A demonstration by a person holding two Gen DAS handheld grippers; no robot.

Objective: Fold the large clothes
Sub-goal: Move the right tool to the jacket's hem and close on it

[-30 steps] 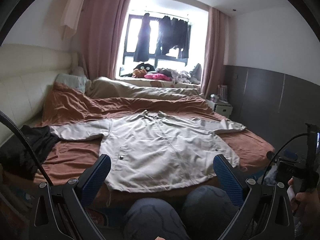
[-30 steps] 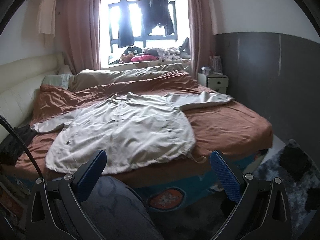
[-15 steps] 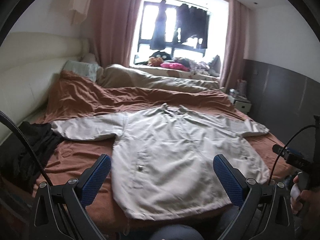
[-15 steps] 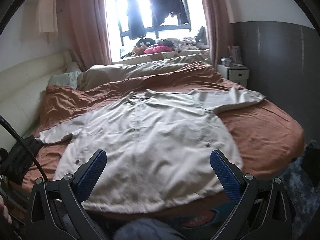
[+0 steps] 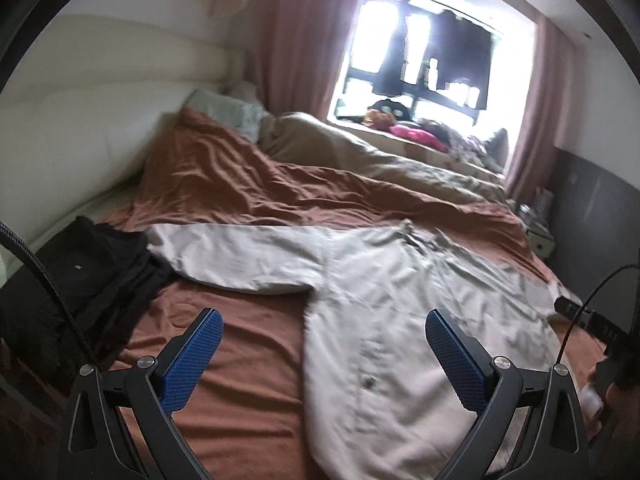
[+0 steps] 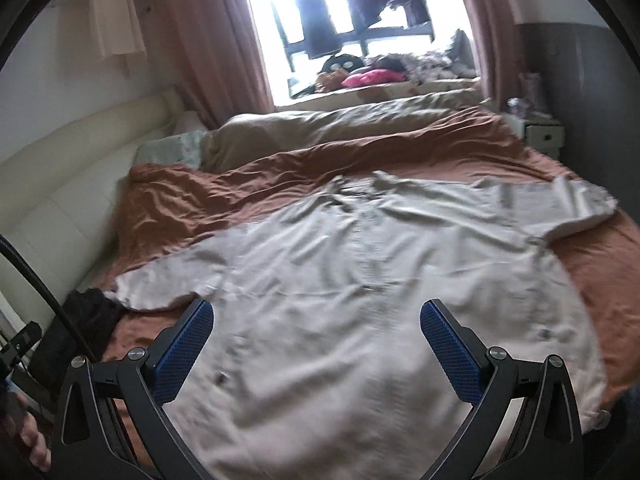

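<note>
Both your tongs, left (image 5: 323, 354) and right (image 6: 318, 344), stay spread wide, now closer over the beige coat (image 6: 360, 300) on the bed (image 5: 248, 380).

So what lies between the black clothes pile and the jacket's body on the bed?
The jacket's outstretched sleeve spans it, its cuff reaching the black pile; nearer the camera, bare rust-brown bedspread. The left wrist view shows this best.

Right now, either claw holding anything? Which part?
Nothing held. Left claw and right claw are both open above the coat, not touching it.
</note>
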